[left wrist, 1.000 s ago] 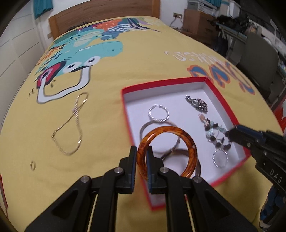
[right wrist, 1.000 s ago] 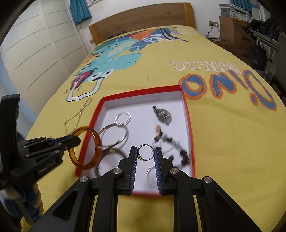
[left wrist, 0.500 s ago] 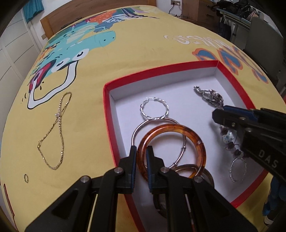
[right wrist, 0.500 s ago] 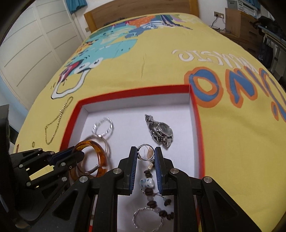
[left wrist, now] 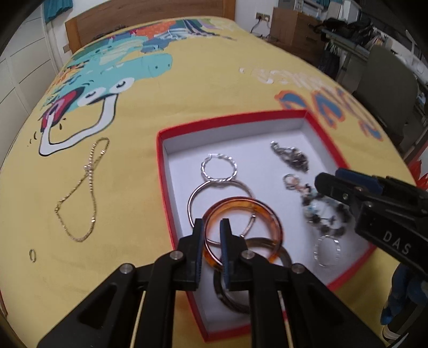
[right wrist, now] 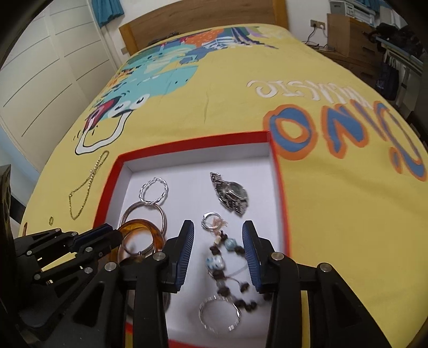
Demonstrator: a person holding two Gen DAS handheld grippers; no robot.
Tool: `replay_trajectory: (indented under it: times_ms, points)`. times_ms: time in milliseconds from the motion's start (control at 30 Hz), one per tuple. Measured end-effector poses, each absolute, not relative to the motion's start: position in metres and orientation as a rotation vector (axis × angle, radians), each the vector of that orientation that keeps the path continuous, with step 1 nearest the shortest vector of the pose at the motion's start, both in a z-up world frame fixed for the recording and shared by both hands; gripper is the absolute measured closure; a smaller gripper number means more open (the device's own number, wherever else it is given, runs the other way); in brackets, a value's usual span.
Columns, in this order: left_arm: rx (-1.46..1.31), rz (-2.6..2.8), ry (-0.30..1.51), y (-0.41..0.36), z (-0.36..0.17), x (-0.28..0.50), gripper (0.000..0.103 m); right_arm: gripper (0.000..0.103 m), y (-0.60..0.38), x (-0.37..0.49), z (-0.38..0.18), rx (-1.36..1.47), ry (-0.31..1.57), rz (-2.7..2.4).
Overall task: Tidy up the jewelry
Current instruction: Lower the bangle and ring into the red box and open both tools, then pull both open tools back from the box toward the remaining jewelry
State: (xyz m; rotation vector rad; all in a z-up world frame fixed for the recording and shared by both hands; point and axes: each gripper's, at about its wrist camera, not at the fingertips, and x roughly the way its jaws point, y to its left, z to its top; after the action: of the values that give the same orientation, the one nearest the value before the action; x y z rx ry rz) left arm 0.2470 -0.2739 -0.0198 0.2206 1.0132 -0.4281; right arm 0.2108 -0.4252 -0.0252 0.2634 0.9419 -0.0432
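Note:
A red-rimmed white box [left wrist: 163, 171] [right wrist: 192, 143] lies on the yellow bedspread. My left gripper [left wrist: 212, 242] is shut on an amber bangle [left wrist: 256, 211], holding it low over the box above silver hoops [left wrist: 219, 170]. My right gripper [right wrist: 218, 247] is open over the box; a small silver ring [right wrist: 211, 220] lies on the box floor just beyond its fingers. A beaded bracelet [right wrist: 222, 265] lies between its fingers and a watch [right wrist: 231, 192] lies further back. A gold chain [left wrist: 85, 192] and a tiny ring [left wrist: 32, 255] lie on the bedspread left of the box.
The bed has a wooden headboard [right wrist: 203, 18] at the far end. White wardrobe doors [right wrist: 40, 67] stand to the left. A chair [left wrist: 388, 80] and cluttered furniture stand to the right of the bed.
My right gripper has opened and let go of the small silver ring, which now lies in the box. My left gripper has lowered the amber bangle over the box.

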Motion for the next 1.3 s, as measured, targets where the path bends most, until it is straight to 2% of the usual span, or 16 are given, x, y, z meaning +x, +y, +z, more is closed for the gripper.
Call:
replay_trajectory:
  times_ms: [100, 200, 367, 467, 833, 967, 1300]
  points:
    - [0.203, -0.442, 0.985, -0.269, -0.003, 0.232, 0.091, 0.064, -0.426, 0.191, -0.011, 0.276, 0.918, -0.052]
    - [0.194, -0.44, 0.955, -0.26, 0.014, 0.213, 0.091, 0.056, -0.422, 0.168, 0.004, 0.287, 0.887, -0.053]
    - [0.199, -0.4, 0.918, -0.237, 0.037, 0.171, 0.073, 0.05, -0.411, 0.125, 0.02, 0.317, 0.85, -0.054]
    - [0.197, -0.369, 0.89, -0.22, 0.047, 0.143, 0.067, 0.049, -0.402, 0.101, 0.024, 0.327, 0.842, -0.055]
    - [0.16, -0.308, 0.764, -0.165, 0.085, 0.057, 0.066, 0.043, -0.351, 0.021, 0.041, 0.276, 0.809, -0.03]
    - [0.16, -0.29, 0.715, -0.15, 0.104, 0.034, 0.066, 0.035, -0.33, 0.002, 0.053, 0.257, 0.774, -0.025]
    - [0.138, -0.231, 0.629, -0.113, 0.136, -0.001, 0.066, 0.034, -0.288, -0.034, 0.081, 0.232, 0.69, -0.022]
